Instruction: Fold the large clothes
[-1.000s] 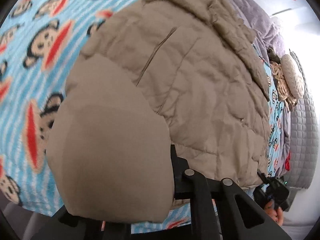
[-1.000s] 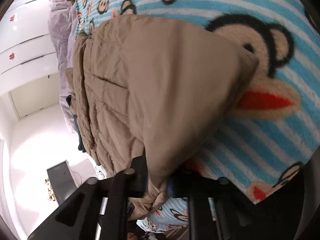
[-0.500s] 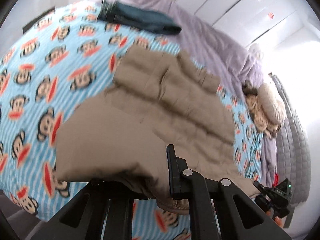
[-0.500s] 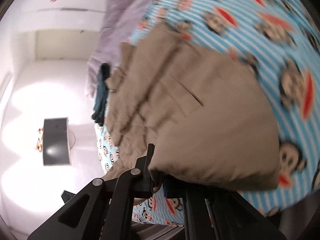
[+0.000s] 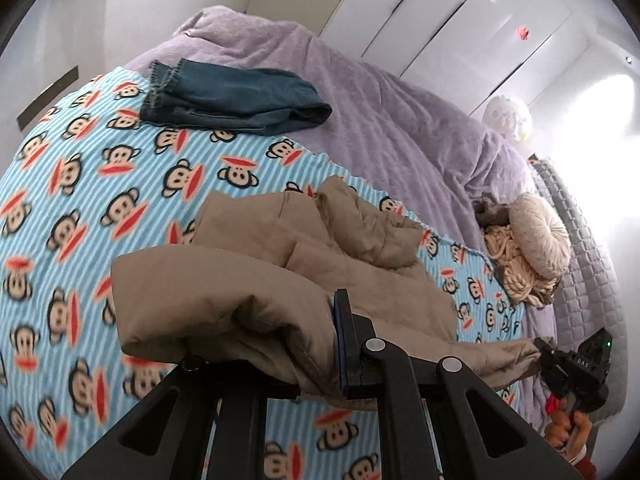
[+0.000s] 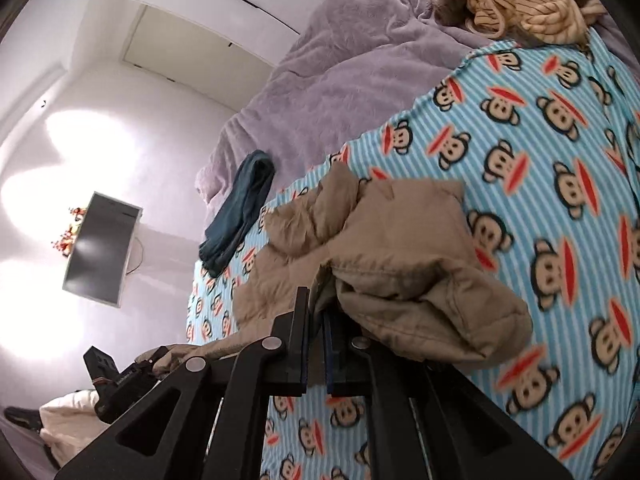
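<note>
My left wrist camera looks close along its fingers from the bed's near edge, my right likewise from the opposite side, both sharing the tan jacket and monkey blanket.

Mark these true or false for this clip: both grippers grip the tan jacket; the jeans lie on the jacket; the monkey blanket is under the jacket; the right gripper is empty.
1. Both grippers grip the tan jacket. True: the left gripper and the right gripper are each shut on its edge.
2. The jeans lie on the jacket. False: they lie apart, farther up the bed.
3. The monkey blanket is under the jacket. True.
4. The right gripper is empty. False: jacket fabric is clamped between its fingers.
</note>
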A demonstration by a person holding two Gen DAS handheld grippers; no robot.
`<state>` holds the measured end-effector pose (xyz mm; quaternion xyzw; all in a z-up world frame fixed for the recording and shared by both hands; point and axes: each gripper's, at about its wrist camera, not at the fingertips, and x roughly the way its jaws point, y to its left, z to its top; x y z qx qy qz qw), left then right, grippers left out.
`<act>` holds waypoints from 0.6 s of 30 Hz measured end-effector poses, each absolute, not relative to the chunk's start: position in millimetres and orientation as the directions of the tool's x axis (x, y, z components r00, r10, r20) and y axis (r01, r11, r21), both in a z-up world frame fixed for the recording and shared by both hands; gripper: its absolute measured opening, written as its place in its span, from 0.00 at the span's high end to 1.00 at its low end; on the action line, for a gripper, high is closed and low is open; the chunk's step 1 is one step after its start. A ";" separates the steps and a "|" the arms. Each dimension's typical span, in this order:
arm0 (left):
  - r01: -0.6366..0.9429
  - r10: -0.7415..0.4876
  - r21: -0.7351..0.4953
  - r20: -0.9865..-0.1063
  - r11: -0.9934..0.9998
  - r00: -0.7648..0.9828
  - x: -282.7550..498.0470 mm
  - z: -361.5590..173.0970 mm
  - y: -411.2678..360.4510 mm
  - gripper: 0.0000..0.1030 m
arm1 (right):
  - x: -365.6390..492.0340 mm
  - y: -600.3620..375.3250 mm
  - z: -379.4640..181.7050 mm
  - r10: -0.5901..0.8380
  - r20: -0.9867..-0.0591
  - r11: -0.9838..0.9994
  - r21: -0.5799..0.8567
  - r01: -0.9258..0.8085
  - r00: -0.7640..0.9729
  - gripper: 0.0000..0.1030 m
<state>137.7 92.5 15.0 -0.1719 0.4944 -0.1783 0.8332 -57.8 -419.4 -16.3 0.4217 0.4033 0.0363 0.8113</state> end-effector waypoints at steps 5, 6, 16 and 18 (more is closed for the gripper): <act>0.132 -0.452 -0.437 -0.806 0.890 0.383 192.3 -3.2 78.4 0.87 | -9.1 -421.9 -21.4 0.378 -0.648 0.657 0.691 0.302 0.661 0.94; 0.130 -0.444 -0.428 -0.817 0.894 0.368 203.7 -8.9 74.6 0.87 | 3.6 -422.6 -24.2 0.374 -0.657 0.663 0.683 0.306 0.655 0.94; 0.151 -0.356 -0.326 -0.893 0.933 0.276 281.7 -88.7 36.4 0.87 | 97.0 -434.0 -78.5 0.359 -0.736 0.687 0.625 0.371 0.574 0.94; 0.168 -0.322 -0.285 -0.909 0.944 0.265 289.6 -109.3 26.2 0.87 | 111.7 -436.9 -99.2 0.360 -0.751 0.681 0.617 0.394 0.554 0.94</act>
